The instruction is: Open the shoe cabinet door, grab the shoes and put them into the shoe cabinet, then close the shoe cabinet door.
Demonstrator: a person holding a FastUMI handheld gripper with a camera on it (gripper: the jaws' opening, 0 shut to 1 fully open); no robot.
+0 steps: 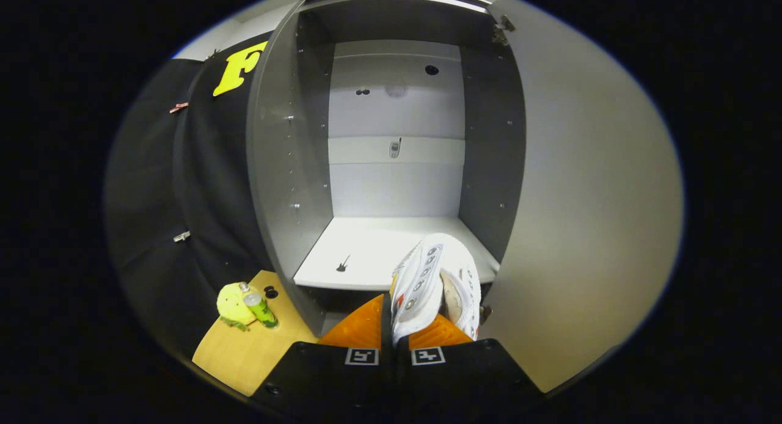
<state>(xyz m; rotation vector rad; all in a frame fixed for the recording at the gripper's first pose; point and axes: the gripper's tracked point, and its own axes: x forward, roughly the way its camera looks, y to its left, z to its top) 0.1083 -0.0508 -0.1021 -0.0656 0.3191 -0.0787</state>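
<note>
Shoe (437, 283), white, is clamped between the gripper (394, 326) jaws just over the front edge of the white shelf (360, 247) in the open shoe cabinet (287, 167), so the placing step is in hand; next it likely needs carrying deeper and releasing.

1 shoe (437, 283), 1 cabinet (397, 137), 1 open door (586, 198), 1 green bottle (259, 308), 1 claw (394, 332).
</note>
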